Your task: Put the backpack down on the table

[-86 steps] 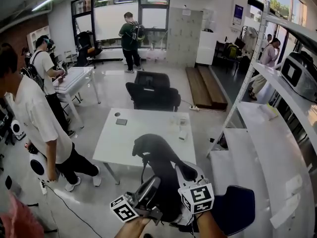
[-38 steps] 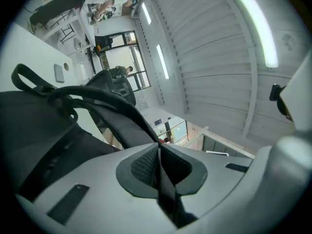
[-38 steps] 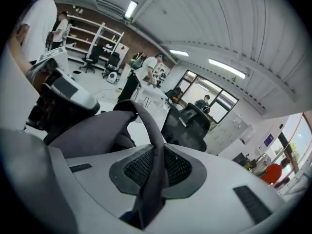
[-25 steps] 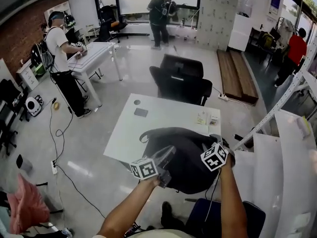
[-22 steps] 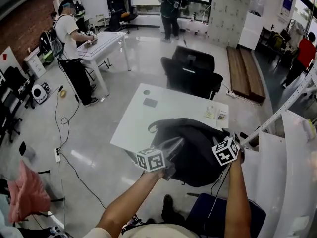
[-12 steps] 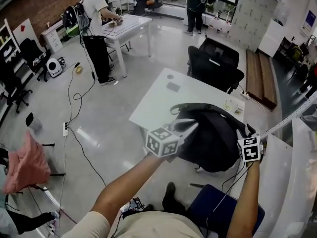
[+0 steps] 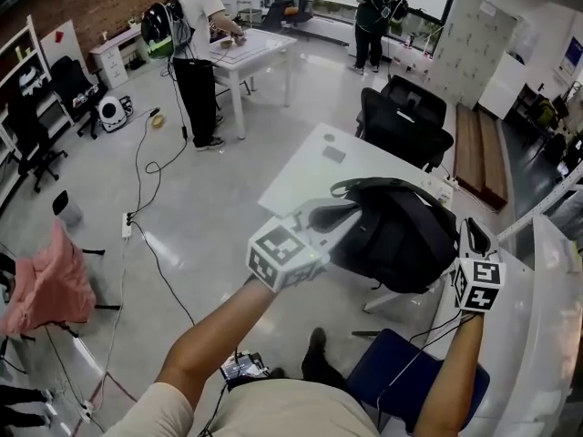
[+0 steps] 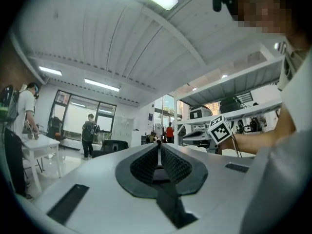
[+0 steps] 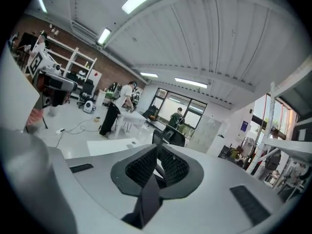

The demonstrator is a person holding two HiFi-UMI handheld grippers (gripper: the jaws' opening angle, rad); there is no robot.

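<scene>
Backpack (image 7: 401,235): slumped on table (image 7: 310,167), between both grippers; left gripper (image 7: 348,217) pressed together, empty, tips nearest it; right gripper (image 7: 468,230) closing on nothing, just beside.

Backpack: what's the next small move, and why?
Probably draw both grippers back and finish. The backpack seems to rest at the near edge of the table; the left gripper is shut on nothing, and the right gripper is closing on nothing.
</scene>
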